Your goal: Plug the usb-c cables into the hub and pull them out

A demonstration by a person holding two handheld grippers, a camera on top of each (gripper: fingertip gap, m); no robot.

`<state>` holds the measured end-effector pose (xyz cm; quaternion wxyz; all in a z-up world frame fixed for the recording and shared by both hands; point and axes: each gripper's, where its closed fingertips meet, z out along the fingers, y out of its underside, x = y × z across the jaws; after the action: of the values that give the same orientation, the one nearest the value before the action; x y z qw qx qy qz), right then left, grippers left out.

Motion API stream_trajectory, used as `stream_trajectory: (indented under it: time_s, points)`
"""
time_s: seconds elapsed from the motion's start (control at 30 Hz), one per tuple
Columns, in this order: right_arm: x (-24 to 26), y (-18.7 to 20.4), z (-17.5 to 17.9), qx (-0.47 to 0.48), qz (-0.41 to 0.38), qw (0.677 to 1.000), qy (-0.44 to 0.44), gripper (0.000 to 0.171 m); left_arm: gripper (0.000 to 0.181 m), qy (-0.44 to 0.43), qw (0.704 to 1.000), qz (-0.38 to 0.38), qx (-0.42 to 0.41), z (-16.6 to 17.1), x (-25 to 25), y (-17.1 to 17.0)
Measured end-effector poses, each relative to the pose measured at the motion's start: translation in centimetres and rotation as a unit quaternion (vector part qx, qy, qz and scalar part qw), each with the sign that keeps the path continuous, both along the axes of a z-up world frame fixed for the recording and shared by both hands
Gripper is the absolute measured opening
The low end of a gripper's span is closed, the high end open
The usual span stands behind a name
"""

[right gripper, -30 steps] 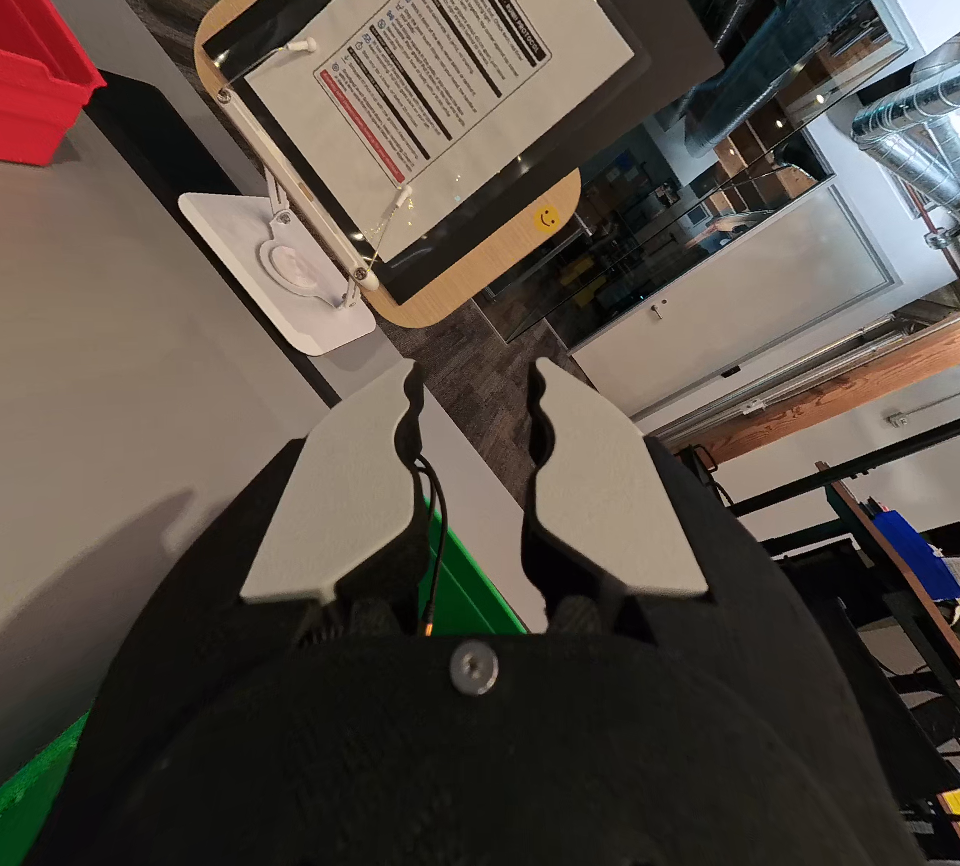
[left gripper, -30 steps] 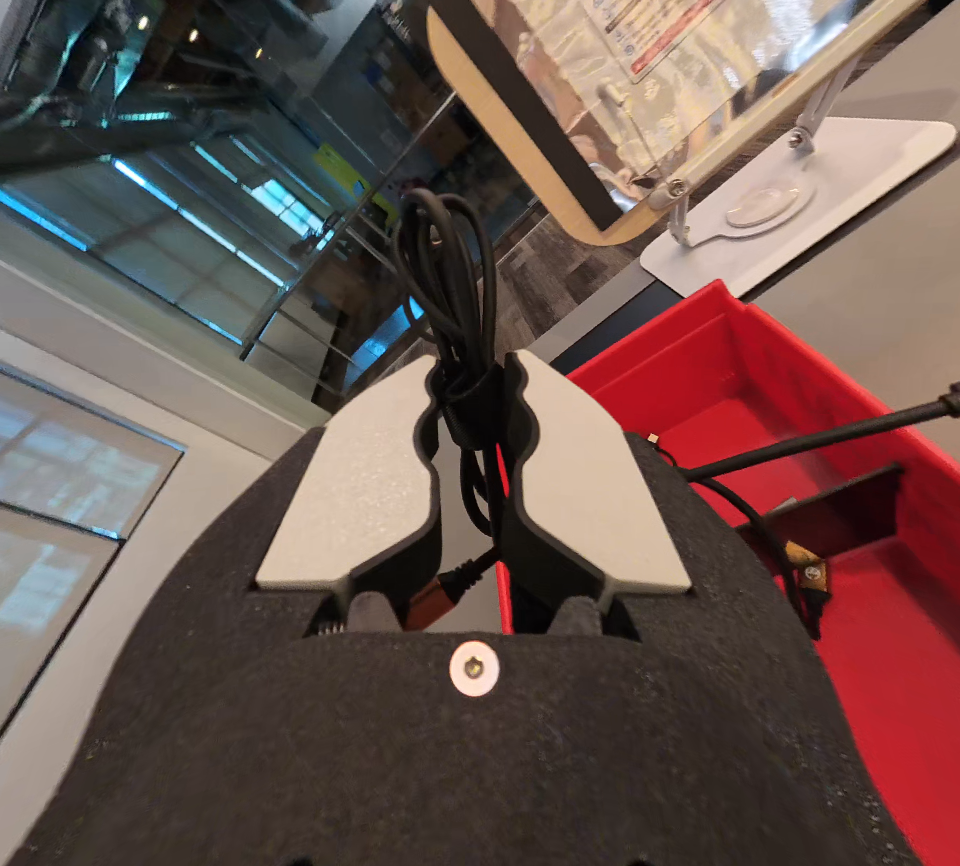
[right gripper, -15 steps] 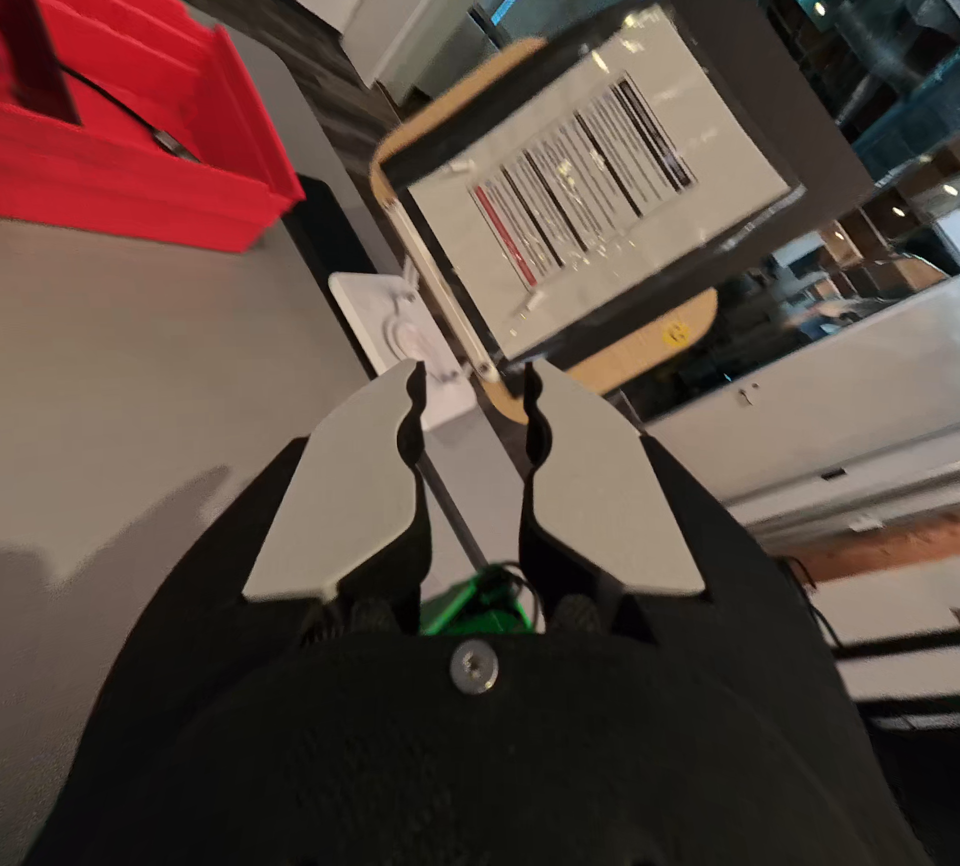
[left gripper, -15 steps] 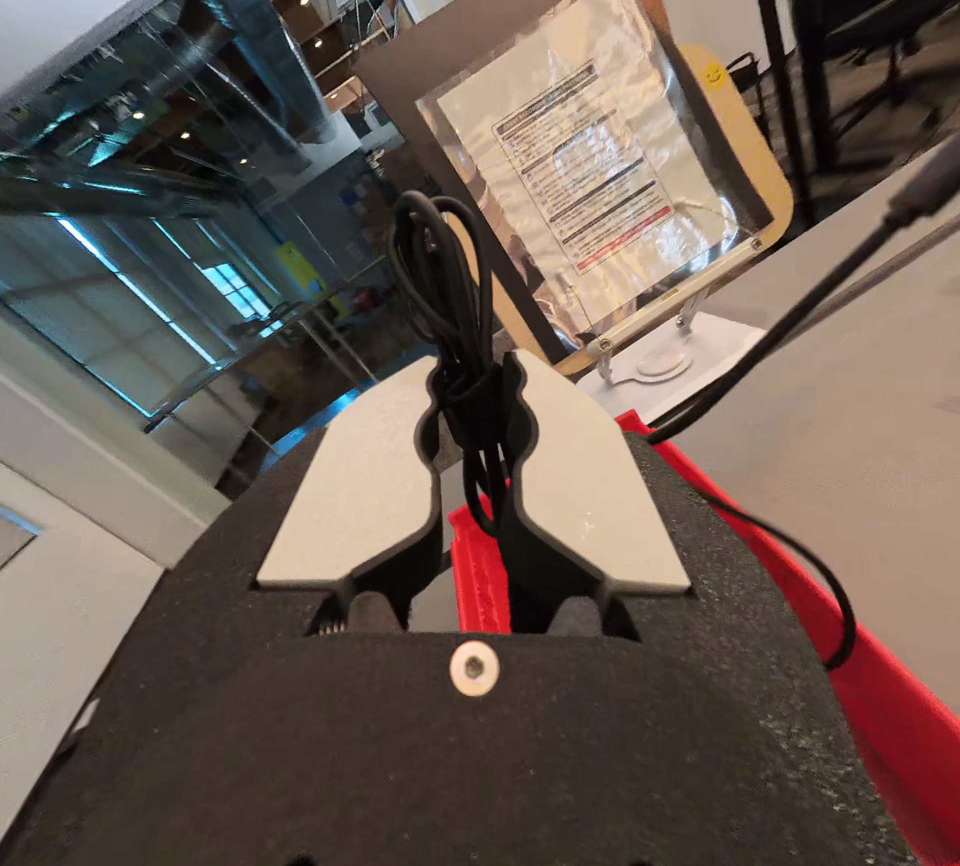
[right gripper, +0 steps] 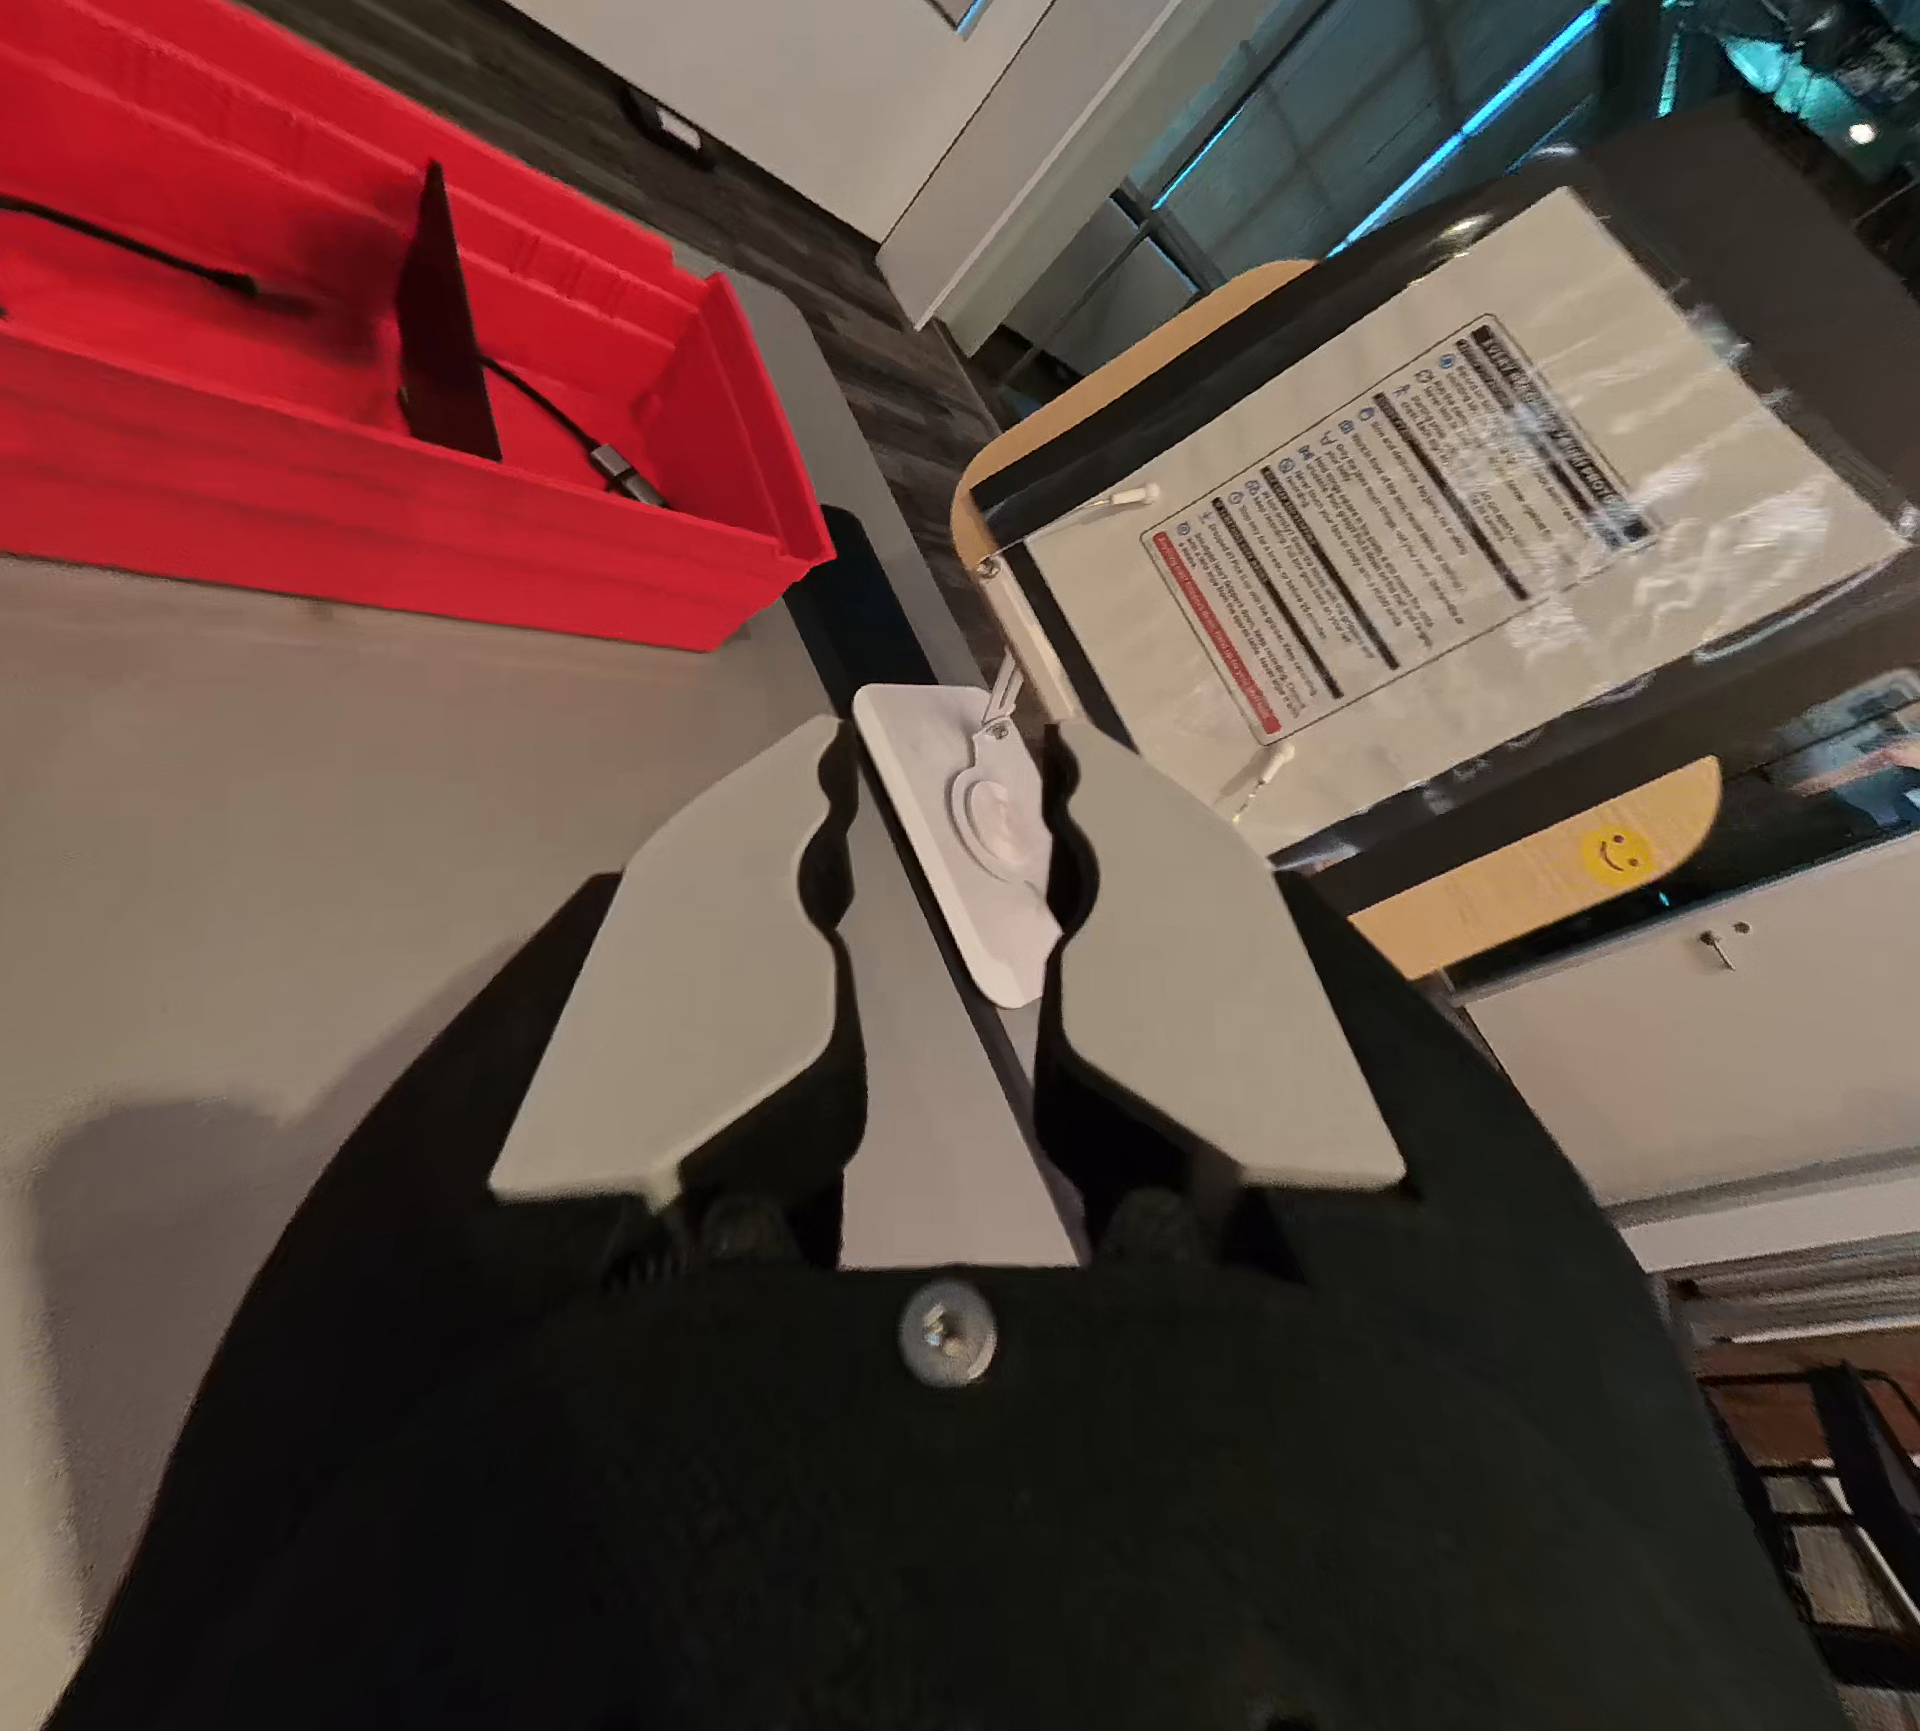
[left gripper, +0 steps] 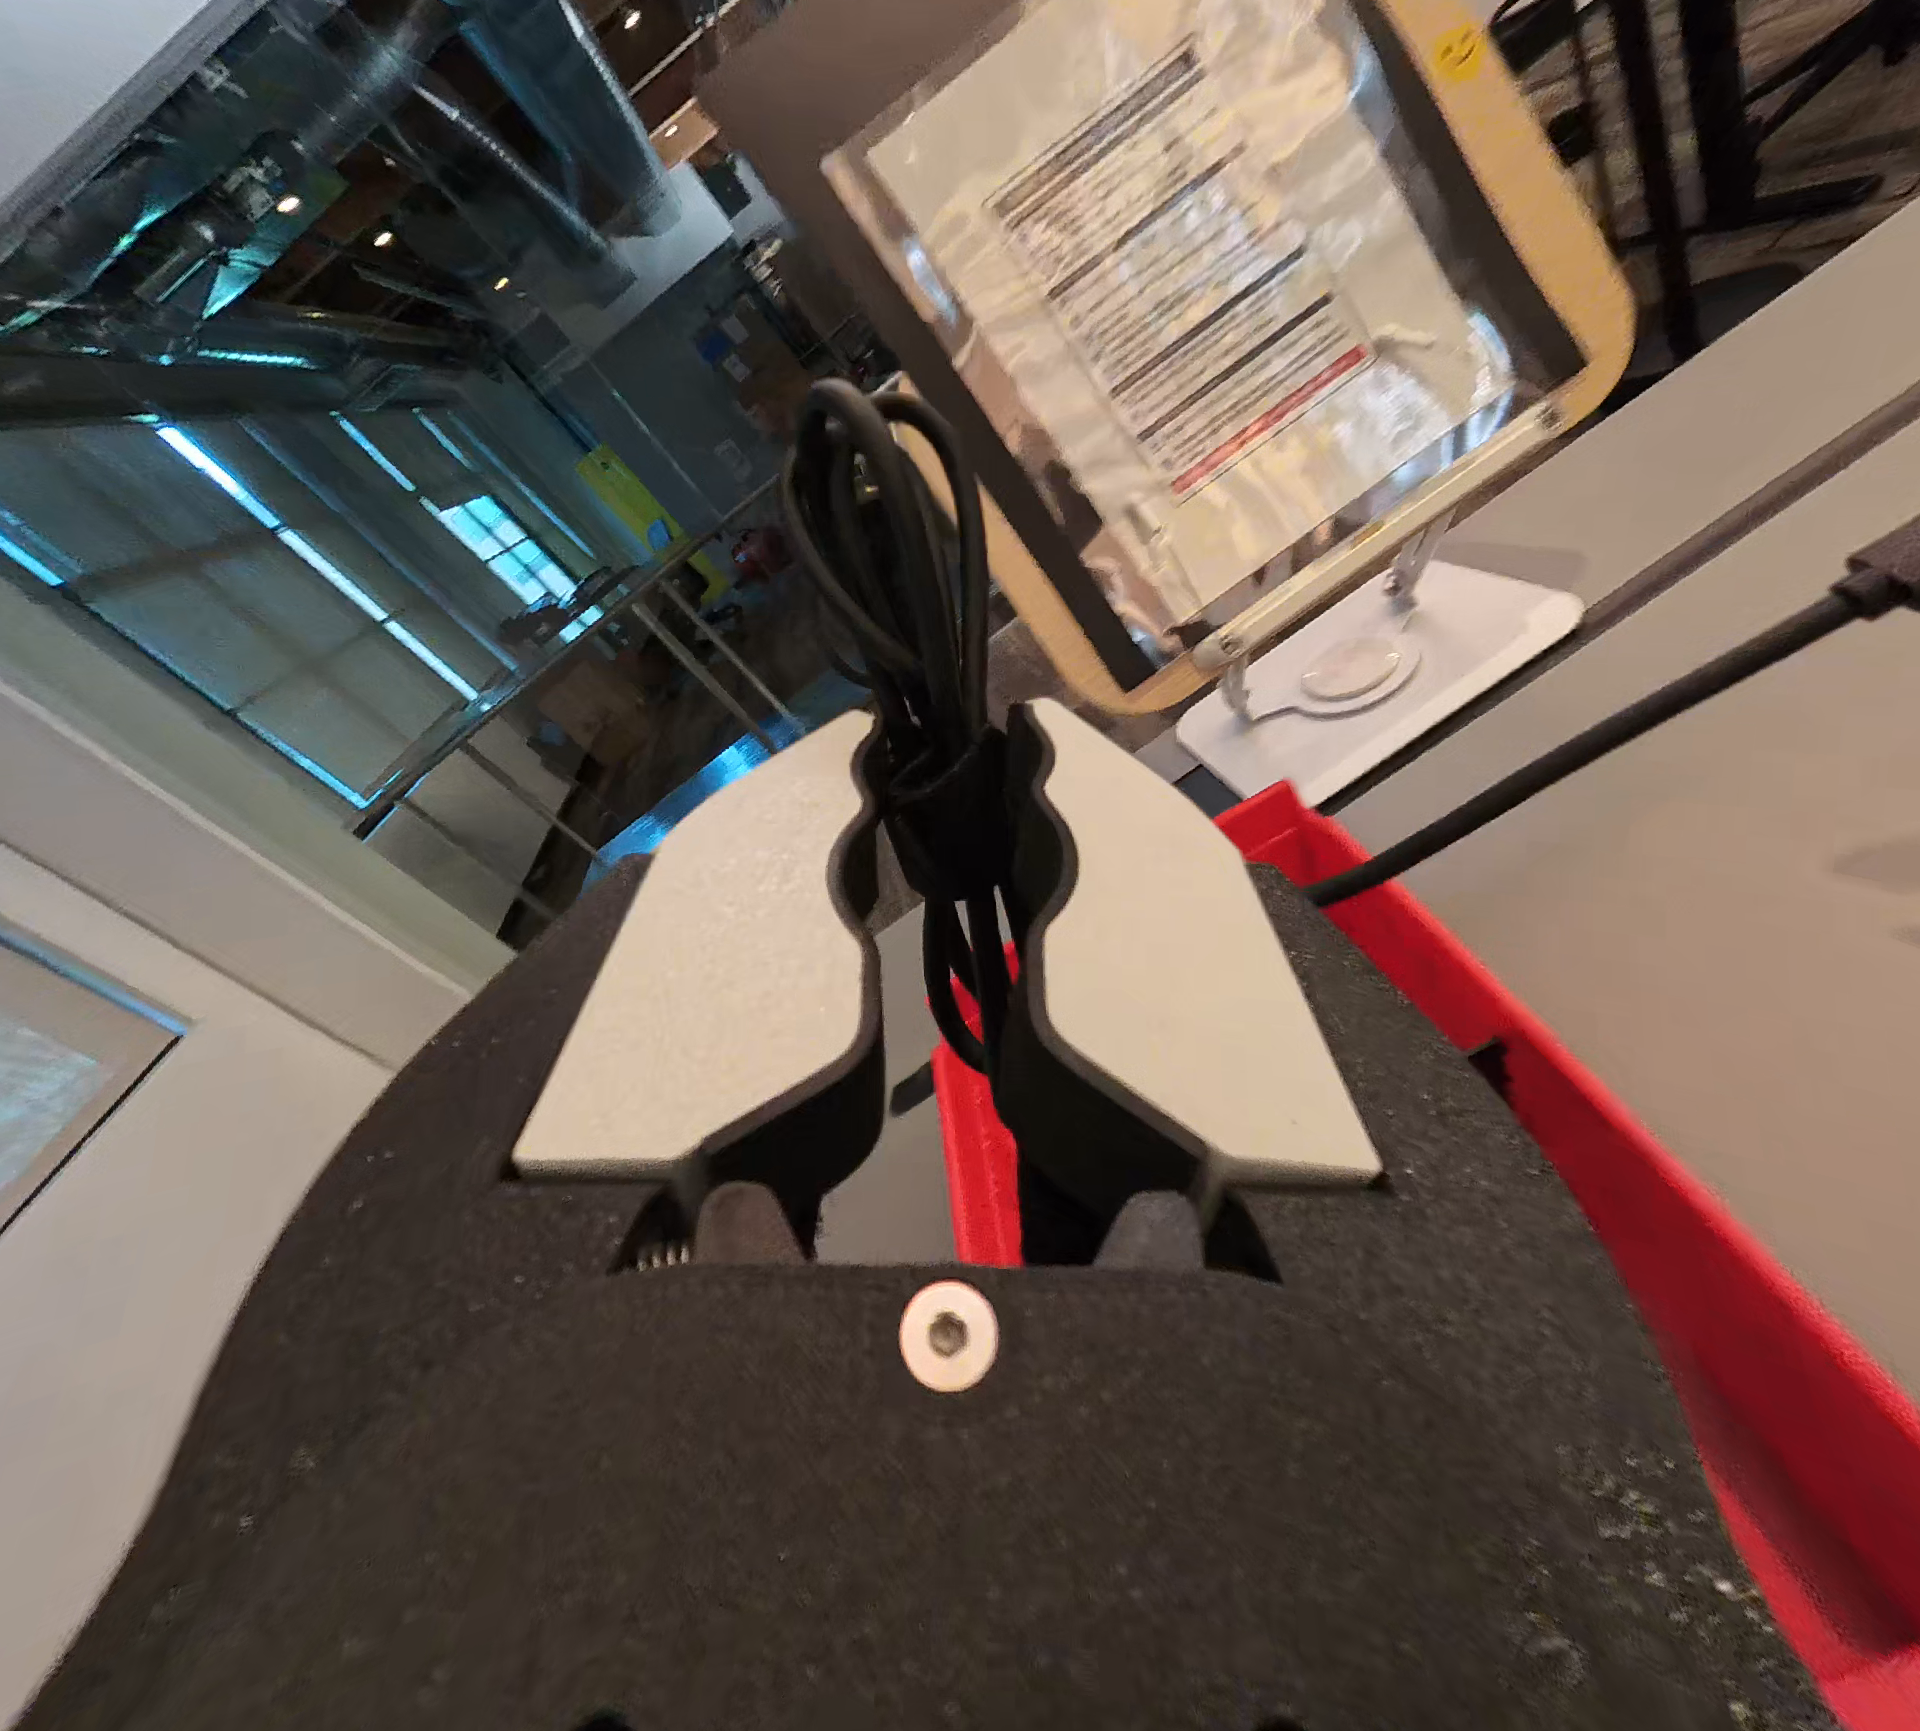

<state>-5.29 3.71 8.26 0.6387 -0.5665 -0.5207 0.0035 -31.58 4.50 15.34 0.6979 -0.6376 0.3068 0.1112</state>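
Note:
My left gripper (left gripper: 940, 731) is shut on a bundled black usb-c cable (left gripper: 928, 808); its loops stick up past the fingertips. It hangs above the near end of a red bin (left gripper: 1558, 1214). A second black cable (left gripper: 1610, 731) runs taut from behind the right finger to a plug at the right edge. My right gripper (right gripper: 945, 746) is open and empty above the grey table (right gripper: 312, 798). In the right wrist view the red bin (right gripper: 416, 538) lies to the upper left and holds a black cable with a grey plug (right gripper: 623, 471). No hub is in view.
A black divider (right gripper: 442, 331) stands in the red bin. A printed sheet on a stand (right gripper: 1403, 538) with a white base (right gripper: 987, 850) sits at the table's far edge; it also shows in the left wrist view (left gripper: 1195, 310). Beyond the edge is floor. There is about 30 cm between the tips of the two grippers.
My left gripper rose and tilted up over the red bin, still holding the cable bundle. My right gripper swung left from the green bin toward the red bin; the green bin has left the view.

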Motion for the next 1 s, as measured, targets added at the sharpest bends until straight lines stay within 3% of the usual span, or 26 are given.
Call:
stream_trajectory:
  time_s: [0.03, 0.2, 0.3, 0.37, 0.43, 0.53, 0.67, 0.83, 0.93, 1.0]
  points:
    - [0.4, -0.1, 0.6, 0.005, -0.004, 1.0, 0.01, 0.035, 0.026, -0.003, 1.0, -0.012, 0.0, 0.4, 1.0, -0.4]
    - [4.6, -0.5, 4.3, 0.032, -0.054, 0.997, 0.051, 0.035, 0.021, -0.003, 0.993, -0.101, -0.064, 0.0, 8.8, -2.1]
    - [8.3, -1.0, 6.3, 0.037, -0.09, 0.992, 0.084, 0.035, 0.022, 0.02, 0.956, -0.205, -0.207, -4.5, 15.6, -3.7]
    - [10.1, -1.5, 7.2, 0.036, -0.099, 0.989, 0.105, 0.035, 0.022, 0.039, 0.934, -0.231, -0.27, -7.7, 19.5, -3.9]
    - [11.5, -1.9, 7.8, 0.039, -0.108, 0.987, 0.115, 0.035, 0.021, 0.051, 0.924, -0.211, -0.315, -11.3, 22.5, -3.1]
    - [12.4, -2.3, 8.3, 0.049, -0.123, 0.985, 0.112, 0.034, 0.021, 0.073, 0.882, -0.194, -0.423, -18.2, 26.2, -3.1]
    - [11.8, -2.7, 8.3, 0.055, -0.118, 0.987, 0.098, 0.035, 0.021, 0.149, 0.861, -0.14, -0.466, -25.4, 27.3, -2.2]
    - [11.1, -2.8, 8.2, 0.057, -0.111, 0.988, 0.085, 0.035, 0.024, 0.165, 0.839, -0.095, -0.51, -29.4, 26.6, -1.7]
    - [11.3, -2.7, 8.0, 0.058, -0.116, 0.988, 0.079, 0.035, 0.028, 0.171, 0.837, -0.083, -0.514, -30.1, 26.3, -1.4]
    - [11.5, -2.7, 8.1, 0.059, -0.118, 0.988, 0.08, 0.035, 0.042, 0.177, 0.845, -0.074, -0.499, -29.8, 26.0, -0.9]
